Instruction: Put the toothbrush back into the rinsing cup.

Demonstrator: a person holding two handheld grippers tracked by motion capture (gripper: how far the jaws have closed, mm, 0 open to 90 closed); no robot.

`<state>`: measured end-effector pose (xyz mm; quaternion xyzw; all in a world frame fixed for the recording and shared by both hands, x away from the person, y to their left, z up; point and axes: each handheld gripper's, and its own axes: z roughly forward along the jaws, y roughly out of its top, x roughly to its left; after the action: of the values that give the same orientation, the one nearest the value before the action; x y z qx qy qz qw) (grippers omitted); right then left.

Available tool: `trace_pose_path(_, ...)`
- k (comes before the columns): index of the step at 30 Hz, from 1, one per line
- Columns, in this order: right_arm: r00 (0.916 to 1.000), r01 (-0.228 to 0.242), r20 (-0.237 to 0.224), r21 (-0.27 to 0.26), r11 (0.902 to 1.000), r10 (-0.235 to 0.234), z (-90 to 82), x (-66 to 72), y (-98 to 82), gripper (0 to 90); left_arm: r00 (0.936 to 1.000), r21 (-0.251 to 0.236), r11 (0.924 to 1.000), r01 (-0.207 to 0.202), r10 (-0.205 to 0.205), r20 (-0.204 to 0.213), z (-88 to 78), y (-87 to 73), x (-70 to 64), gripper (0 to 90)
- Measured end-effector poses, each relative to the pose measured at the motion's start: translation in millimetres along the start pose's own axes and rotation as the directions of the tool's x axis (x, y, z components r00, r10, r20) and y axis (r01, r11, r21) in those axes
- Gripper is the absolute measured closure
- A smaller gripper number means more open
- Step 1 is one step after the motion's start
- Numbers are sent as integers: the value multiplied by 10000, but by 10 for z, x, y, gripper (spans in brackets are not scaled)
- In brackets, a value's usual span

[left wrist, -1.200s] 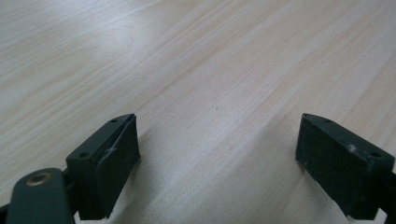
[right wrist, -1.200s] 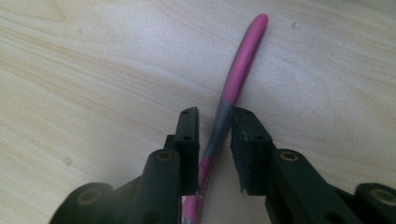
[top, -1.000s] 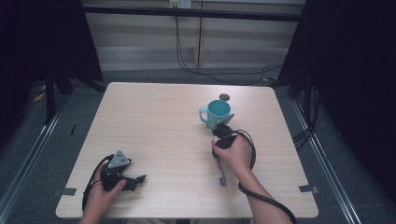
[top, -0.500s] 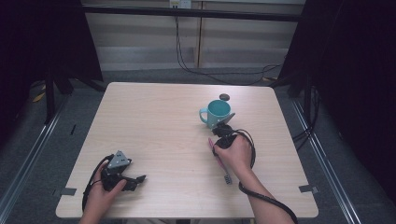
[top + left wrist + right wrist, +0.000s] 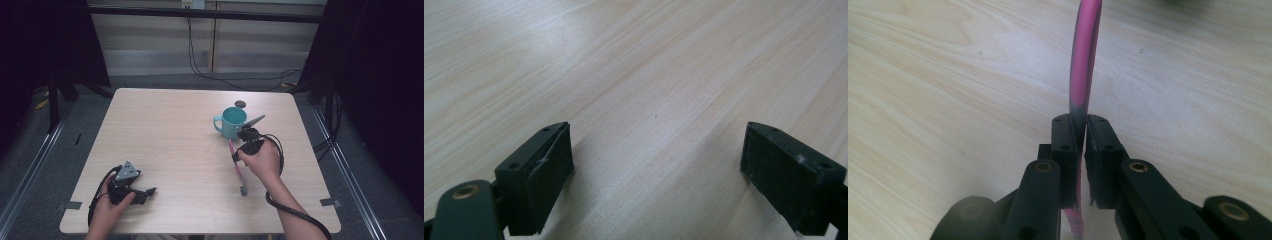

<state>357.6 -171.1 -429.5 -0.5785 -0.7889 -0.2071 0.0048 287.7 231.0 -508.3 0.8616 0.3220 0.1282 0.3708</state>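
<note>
A pink toothbrush (image 5: 238, 171) with a grey neck is clamped between the jaws of my right gripper (image 5: 235, 157), right of the table's centre. Its bristle head points toward the table's near edge, low over the wood. In the right gripper view the pink handle (image 5: 1083, 60) rises straight up from the shut right gripper (image 5: 1082, 131). A teal mug (image 5: 232, 122) stands upright just beyond that hand. My left gripper (image 5: 146, 192) rests at the front left of the table. In the left gripper view its pads (image 5: 549, 170) stand wide apart over bare wood.
A small dark round object (image 5: 240, 104) lies behind the mug. The light wooden table (image 5: 165, 130) has a dark floor, metal rails and hanging cables around it. Each gripper's cable trails back along its forearm.
My right hand has shifted slightly right and toward the mug, carrying the toothbrush, and more of the pink handle now shows. The left gripper has stayed put.
</note>
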Motion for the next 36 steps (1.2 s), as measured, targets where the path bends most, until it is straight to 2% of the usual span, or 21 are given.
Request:
trace_pose_path(7, 9996, 159, -230, -282, 9995, -166, -119, 11, 30, 845, 10000, -1, 10000, 6, -6, 5, 0, 0, 0, 132)
trace_pose_path(11, 9993, 354, -104, -278, 9990, -357, -113, 30, 48, 845, 10000, 1, 10000, 3, -3, 3, 0, 0, 0, 132)
trace_pose_path(13, 9989, 452, 87, -123, 9989, -451, -61, 44, 53, 844, 10000, 1, 10000, 3, -3, 3, 0, 0, 0, 132)
trace_pose_path(22, 9975, 602, 338, 665, 9960, -626, 384, 75, 15, 843, 10000, 6, 10000, 5, -5, 4, 0, 0, 1, 132)
trace_pose_path(34, 9944, 889, 510, 763, 9931, -929, 462, 38, -69, 840, 10000, 5, 10000, 1, -1, 7, -1, 0, 0, 132)
trace_pose_path(36, 9953, 796, 487, 721, 9942, -832, 460, 38, -73, 839, 10000, 1, 10000, 3, -3, 7, 0, 0, 0, 132)
